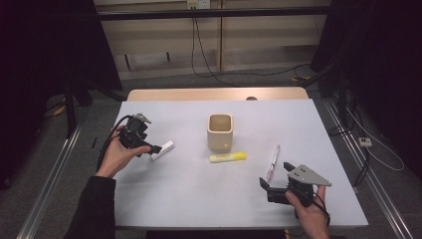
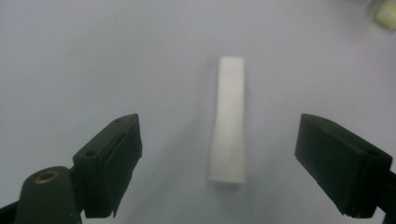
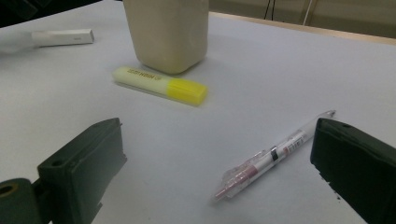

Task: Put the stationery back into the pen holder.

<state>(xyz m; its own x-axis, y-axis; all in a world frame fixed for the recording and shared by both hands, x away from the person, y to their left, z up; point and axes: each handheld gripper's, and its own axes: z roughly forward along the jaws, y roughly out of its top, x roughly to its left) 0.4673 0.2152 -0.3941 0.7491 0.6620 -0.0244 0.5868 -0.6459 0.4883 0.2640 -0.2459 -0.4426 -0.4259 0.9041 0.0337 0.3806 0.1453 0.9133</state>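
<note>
The left tongs hang spread over the white eraser, which lies untouched between their jaws on the table, at 9 o'clock from the cup. The right tongs stand spread, empty.

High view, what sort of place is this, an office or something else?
Probably a lab or recording setup, not an ordinary office: a table with a pale cover stands between dark curtains, metal rails run along the floor on both sides, and loose cables trail over the carpet behind.
</note>
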